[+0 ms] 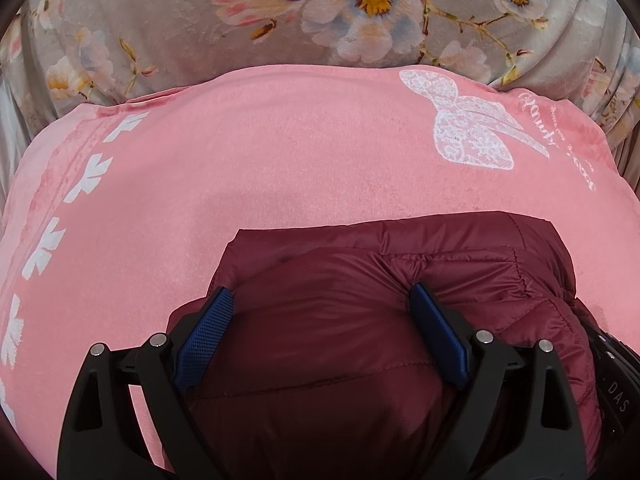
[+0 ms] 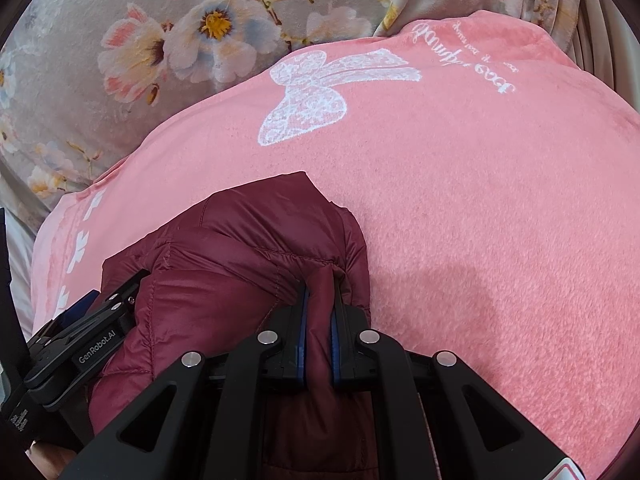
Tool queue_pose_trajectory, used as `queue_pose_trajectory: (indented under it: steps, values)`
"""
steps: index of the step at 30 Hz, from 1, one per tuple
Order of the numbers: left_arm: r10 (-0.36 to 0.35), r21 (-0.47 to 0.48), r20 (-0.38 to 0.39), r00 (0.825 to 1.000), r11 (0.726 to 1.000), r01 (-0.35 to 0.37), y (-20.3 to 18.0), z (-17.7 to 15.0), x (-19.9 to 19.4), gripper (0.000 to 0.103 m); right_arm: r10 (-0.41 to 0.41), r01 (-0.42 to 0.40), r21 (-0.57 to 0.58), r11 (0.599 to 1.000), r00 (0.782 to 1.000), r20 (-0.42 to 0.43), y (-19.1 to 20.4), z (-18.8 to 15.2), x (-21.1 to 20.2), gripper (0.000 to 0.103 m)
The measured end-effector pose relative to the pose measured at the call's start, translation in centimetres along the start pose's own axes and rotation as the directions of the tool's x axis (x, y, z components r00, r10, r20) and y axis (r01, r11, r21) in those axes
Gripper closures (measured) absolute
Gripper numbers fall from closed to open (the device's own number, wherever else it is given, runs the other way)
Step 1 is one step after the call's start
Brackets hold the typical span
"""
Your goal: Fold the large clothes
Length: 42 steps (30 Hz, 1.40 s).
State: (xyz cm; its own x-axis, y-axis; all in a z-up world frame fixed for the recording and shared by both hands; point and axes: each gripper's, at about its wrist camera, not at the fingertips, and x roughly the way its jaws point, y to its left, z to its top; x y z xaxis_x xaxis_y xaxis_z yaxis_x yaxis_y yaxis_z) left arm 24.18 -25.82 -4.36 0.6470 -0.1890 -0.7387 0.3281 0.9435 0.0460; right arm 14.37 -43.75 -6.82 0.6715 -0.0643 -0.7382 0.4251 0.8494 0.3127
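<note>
Left wrist view has the maroon puffer jacket (image 1: 360,280) bunched into a puffy heap on a pink fleece blanket (image 1: 240,160), sitting toward the near edge of it. The left gripper (image 1: 320,312) has its jaws spread wide, one blue pad on each side of a bulge of the quilted fabric; the right-hand pad looks like it's touching a crease, though I honestly can't tell if either one is pressing in. Over in the right wrist view, the right gripper (image 2: 319,300) has its jaws pulled in narrow and pinched tight on a fold of the jacket (image 2: 240,248), with the fabric squeezed up between the blue pads. The left gripper (image 2: 86,310) shows at the lower left there, just beside the jacket's other side. The blanket (image 2: 480,200) has a white lacy butterfly (image 2: 312,96) and some script lettering printed on it, and it lies on a grey floral bedspread (image 2: 80,20) beyond it.
</note>
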Motion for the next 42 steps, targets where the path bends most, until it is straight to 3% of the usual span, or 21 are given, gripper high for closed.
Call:
queue_pose_trajectory:
  steps: [14,18,21,23,24,26,31,34,36,39,42]
  values:
    - [0.021,0.014,0.003,1.0,1.0,-0.021,-0.2,0.1,0.3,0.015,0.024,-0.024,0.029,0.999,1.0,0.007,-0.3,0.1,-0.1,0.097]
    - [0.036,0.024,-0.001,0.999,0.999,-0.036,-0.5,0.1,0.4,0.014,0.076,-0.077,0.074,0.994,0.997,0.01,-1.2,0.1,0.1,0.097]
    - [0.033,0.024,-0.007,0.999,0.999,-0.033,-0.4,0.3,0.4,0.014,0.174,-0.178,0.163,0.971,0.984,0.036,-2.9,0.0,0.0,0.097]
    - [0.011,0.016,-0.015,1.0,1.0,-0.011,0.1,0.4,0.0,0.014,0.203,-0.227,0.243,0.943,0.972,0.12,-4.8,-0.4,-1.4,0.084]
    - [0.001,0.01,-0.019,1.0,1.0,-0.001,0.3,0.4,-0.4,0.014,0.154,-0.19,0.274,0.943,0.977,0.146,-5.4,-0.7,-2.3,0.066]
    - [-0.015,-0.012,-0.031,0.999,1.0,0.014,1.4,0.2,-2.3,0.014,0.062,-0.111,0.29,0.951,0.983,0.171,-6.0,-1.3,-4.6,0.064]
    - [-0.151,-0.112,-0.102,0.983,0.984,0.139,4.5,-2.2,-7.7,0.014,0.132,-0.138,0.13,0.982,0.99,0.056,-5.2,-3.7,-8.9,0.059]
    - [-0.159,-0.098,-0.133,0.978,0.984,0.146,4.2,-4.4,-9.4,0.014,0.177,-0.172,0.073,0.982,0.982,-0.062,-3.9,-5.0,-9.1,0.055]
    - [-0.151,-0.075,-0.169,0.974,0.987,0.14,3.5,-5.9,-10.0,0.014,0.178,-0.173,0.063,0.983,0.98,-0.092,-3.6,-6.3,-9.2,0.056]
    - [-0.12,-0.047,-0.18,0.976,0.992,0.113,2.8,-7.3,-10.5,0.014,0.142,-0.143,-0.006,0.99,0.986,-0.092,-2.5,-7.5,-10.6,0.085]
    - [-0.089,-0.027,-0.174,0.981,0.996,0.085,2.8,-8.1,-10.9,0.014,0.144,-0.145,-0.001,0.989,0.987,-0.076,-2.3,-8.6,-12.4,0.091]
